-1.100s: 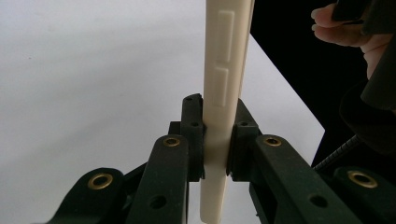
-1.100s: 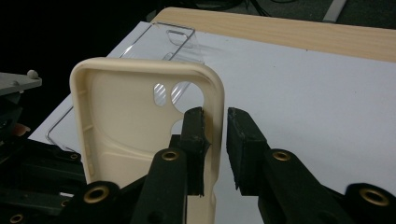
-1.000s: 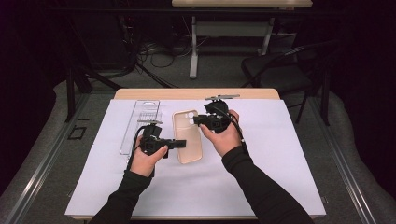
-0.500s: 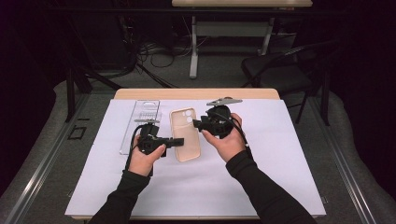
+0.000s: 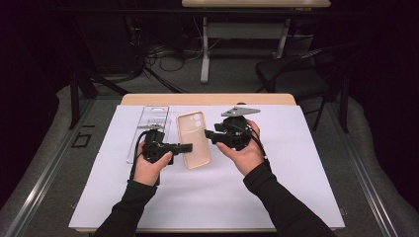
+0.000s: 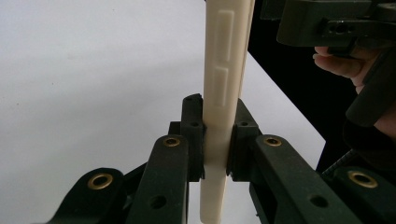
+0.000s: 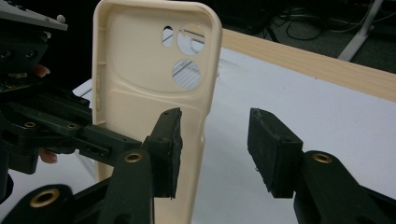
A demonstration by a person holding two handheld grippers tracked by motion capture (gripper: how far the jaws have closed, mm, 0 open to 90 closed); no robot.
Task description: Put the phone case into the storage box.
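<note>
1. High view: one cream phone case (image 5: pixel 193 139) sits mid-frame above the white-covered desk (image 5: pixel 296 197). The left gripper (image 5: pixel 182 147) is clamped on the case's left edge; the right gripper (image 5: pixel 209 135) hovers at its right edge. One clear tray (image 5: pixel 150 118) lies upper left.
2. Left gripper view: the jaws pinch the case (image 6: pixel 219 116) edge-on at centre frame. It looks light, thin and bendy, so the rim is the best hold.
3. Right gripper view: this gripper (image 7: pixel 215 140) has its jaws apart, and the case (image 7: pixel 154 84) stands upper left behind the left jaw.
</note>
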